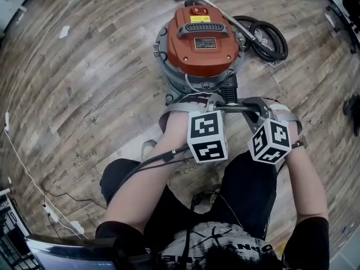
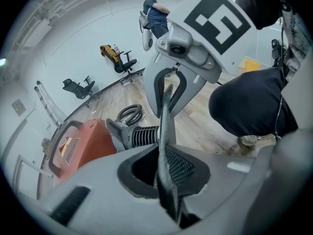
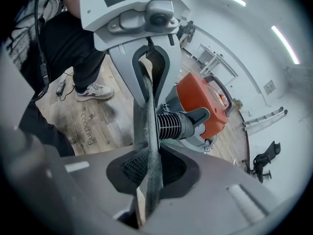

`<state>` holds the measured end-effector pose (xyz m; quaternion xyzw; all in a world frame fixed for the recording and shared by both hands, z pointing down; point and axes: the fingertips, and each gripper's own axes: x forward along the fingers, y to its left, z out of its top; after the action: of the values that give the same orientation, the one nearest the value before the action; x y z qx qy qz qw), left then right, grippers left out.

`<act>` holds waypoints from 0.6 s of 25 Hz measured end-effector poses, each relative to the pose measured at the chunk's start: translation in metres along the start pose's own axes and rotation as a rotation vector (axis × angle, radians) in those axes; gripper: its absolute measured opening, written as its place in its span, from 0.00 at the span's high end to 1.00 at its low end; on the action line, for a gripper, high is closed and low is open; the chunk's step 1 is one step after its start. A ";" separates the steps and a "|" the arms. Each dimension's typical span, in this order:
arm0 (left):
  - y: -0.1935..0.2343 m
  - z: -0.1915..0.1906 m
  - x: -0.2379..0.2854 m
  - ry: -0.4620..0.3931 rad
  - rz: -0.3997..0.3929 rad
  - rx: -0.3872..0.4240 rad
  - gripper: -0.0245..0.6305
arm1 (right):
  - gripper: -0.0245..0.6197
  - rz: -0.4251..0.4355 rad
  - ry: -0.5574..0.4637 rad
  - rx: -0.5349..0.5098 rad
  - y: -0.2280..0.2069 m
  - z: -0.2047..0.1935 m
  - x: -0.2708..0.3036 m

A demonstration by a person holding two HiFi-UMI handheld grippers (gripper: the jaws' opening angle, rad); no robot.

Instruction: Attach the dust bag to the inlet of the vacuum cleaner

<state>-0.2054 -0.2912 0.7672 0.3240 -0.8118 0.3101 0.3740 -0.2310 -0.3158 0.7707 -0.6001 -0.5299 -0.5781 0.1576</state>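
Head view: the left tongs (image 1: 215, 103) and the right tongs (image 1: 257, 108) are pointing steeply down and away from the person, side by side, tips near each other. The dust bag (image 1: 236, 108) is showing only as a dark strip spanning from one pair of tips to the other. The vacuum cleaner (image 1: 202, 41), orange lid on a grey body, is standing on the wooden floor (image 1: 84, 83) just beyond both tips. Its coiled hose (image 1: 264, 38) is lying beyond the right tongs, further out.

Left gripper view: the jaws are standing nearly together, pinching the thin edge of the dust bag, which is running edge-on straight out from the pads to the right tongs opposite. The ribbed black inlet (image 2: 144, 133) is sitting just past the left tongs' tips, close against the bag's edge. Whether bag and inlet are touching cannot be told.

Right gripper view: the jaws are likewise almost closed, clamping the bag's edge, grey fabric with a tan layer beside it. The edge is leading up to the left tongs opposite. The inlet is lying immediately past these tips too, with the orange lid behind it.
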 end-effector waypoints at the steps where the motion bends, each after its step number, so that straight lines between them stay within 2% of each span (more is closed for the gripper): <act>1: 0.000 0.003 0.000 -0.006 -0.004 -0.001 0.92 | 0.90 0.002 -0.001 0.014 0.000 -0.002 0.003; 8: 0.004 0.014 0.005 -0.018 -0.048 -0.007 0.92 | 0.89 0.003 0.007 0.067 -0.004 -0.014 0.013; 15: 0.012 -0.001 0.000 -0.021 -0.076 -0.090 0.92 | 0.89 0.047 0.027 -0.004 -0.014 0.003 0.005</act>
<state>-0.2144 -0.2834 0.7649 0.3406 -0.8159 0.2556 0.3911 -0.2420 -0.3057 0.7681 -0.6049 -0.5125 -0.5832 0.1771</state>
